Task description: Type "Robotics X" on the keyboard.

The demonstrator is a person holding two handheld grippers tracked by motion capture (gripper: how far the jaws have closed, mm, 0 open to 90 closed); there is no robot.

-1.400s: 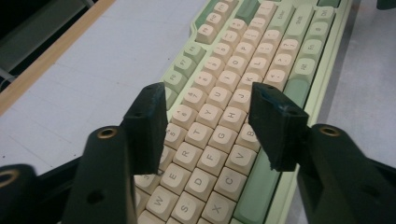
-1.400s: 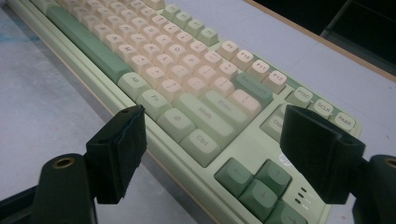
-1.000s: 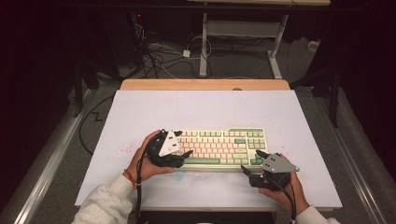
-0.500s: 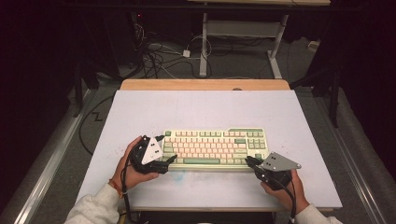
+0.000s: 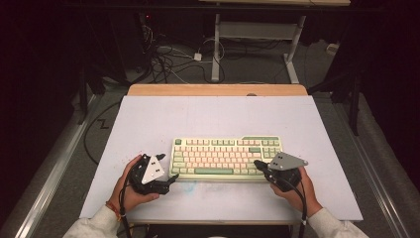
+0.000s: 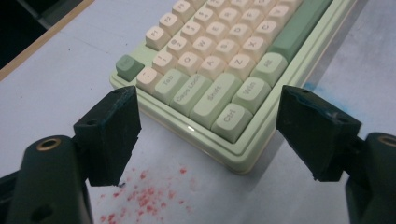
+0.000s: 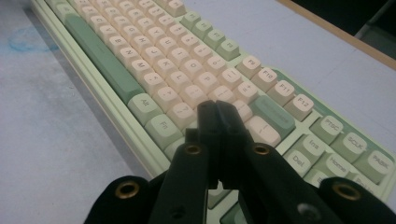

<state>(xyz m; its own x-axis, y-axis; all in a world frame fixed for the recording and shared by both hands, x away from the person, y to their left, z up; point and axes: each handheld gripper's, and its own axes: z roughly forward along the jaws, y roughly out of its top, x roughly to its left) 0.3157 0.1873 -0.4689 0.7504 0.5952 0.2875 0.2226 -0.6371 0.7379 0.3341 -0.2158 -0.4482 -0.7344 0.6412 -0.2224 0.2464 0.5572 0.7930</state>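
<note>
Green-cream keyboard (image 5: 225,156) on desk (image 5: 213,116): rigid, slippery plastic; grab short ends. Left tongs (image 6: 205,135) wide at corner; right tongs (image 7: 217,116) just closed empty over keys.

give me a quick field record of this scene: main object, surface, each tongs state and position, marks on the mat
main object: green and cream keyboard, flat, near the front of the table
surface: pale mat on a wooden table
left tongs: open, jaws on either side of the keyboard's Ctrl corner, not touching it
right tongs: shut, nothing between them, tips over the keys by the right-hand end
marks: red specks by the left corner
</note>
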